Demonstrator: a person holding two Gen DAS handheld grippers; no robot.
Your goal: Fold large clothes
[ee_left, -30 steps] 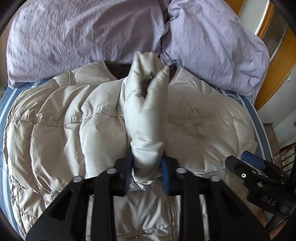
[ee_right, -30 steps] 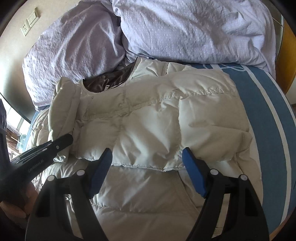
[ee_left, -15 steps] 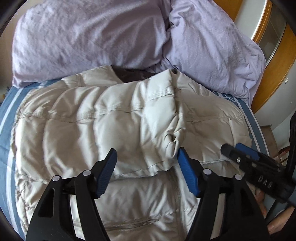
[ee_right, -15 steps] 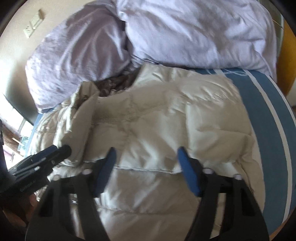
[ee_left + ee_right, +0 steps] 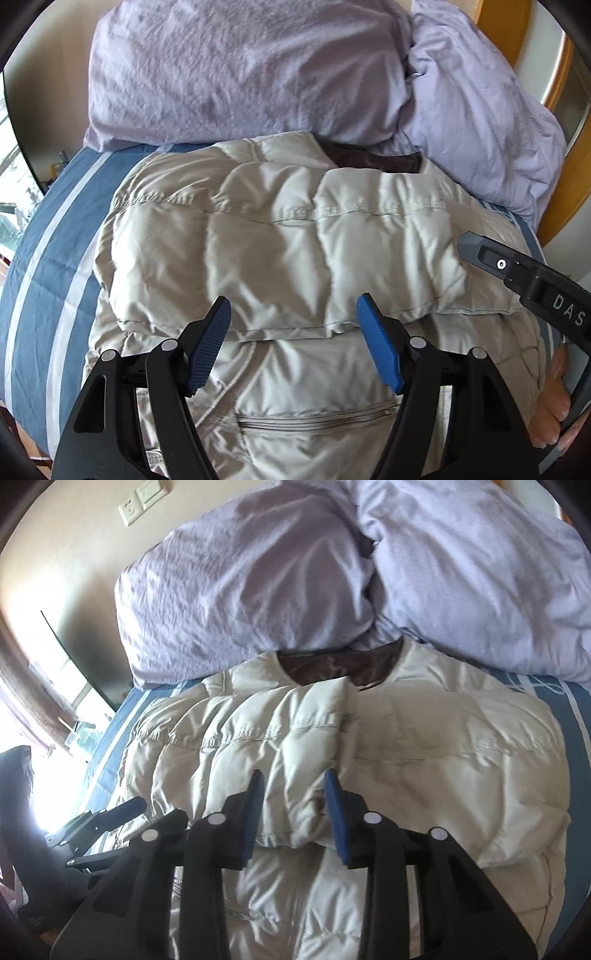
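1. Left gripper: blue-padded fingers spread wide, nothing between them, hovering at the lower hem of the folded-over sleeve layer of the puffer jacket.
2. Right gripper: fingers partly spread, straddling a puffy ridge of the jacket's folded panel; pads sit either side of the fabric, can't tell if they actually pinch it.
3. Writing: white letters "DAS" on the right gripper's black body, seen at the right edge of the left wrist view. No brand readable on the jacket.
4. Jacket: cream quilted, flat on the bed, dark brown lining showing at the collar, collar end touching the pillows; zipped pocket on the near end, just below the left gripper.
5. Two lilac pillows lie beyond the jacket collar.
6. Blue sheet with pale stripes shows left and right of the jacket, open margin on both sides.
7. Wall socket and switch above the pillows.
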